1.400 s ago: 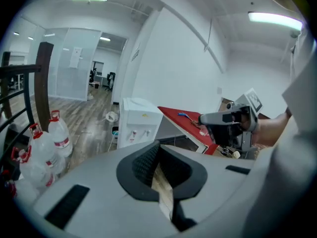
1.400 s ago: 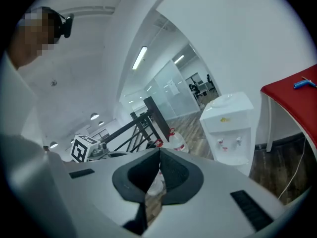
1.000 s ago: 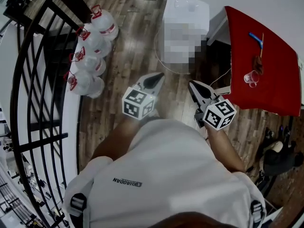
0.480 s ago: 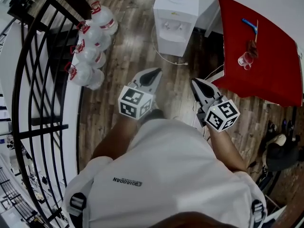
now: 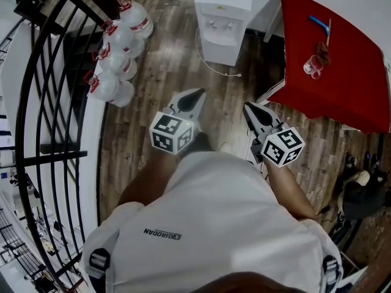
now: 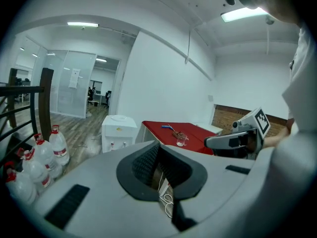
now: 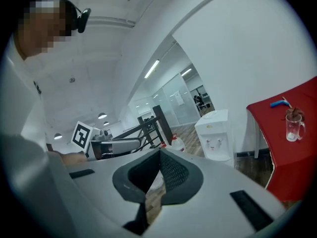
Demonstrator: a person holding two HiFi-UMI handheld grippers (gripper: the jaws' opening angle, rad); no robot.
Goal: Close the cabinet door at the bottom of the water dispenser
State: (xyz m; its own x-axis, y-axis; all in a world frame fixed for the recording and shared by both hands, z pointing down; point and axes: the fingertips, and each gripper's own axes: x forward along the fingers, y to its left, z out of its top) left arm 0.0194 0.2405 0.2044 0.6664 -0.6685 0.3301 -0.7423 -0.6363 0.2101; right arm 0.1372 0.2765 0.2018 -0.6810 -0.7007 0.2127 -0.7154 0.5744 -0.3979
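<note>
Head view: white plastic water dispenser (image 5: 223,17) stands far off on the wood floor (image 5: 165,72), just left of a red table (image 5: 336,60), well apart from both grippers. Left gripper view: left gripper (image 6: 157,145) jaws together, empty. Right gripper view: right gripper (image 7: 160,152) likewise closed on nothing.
</note>
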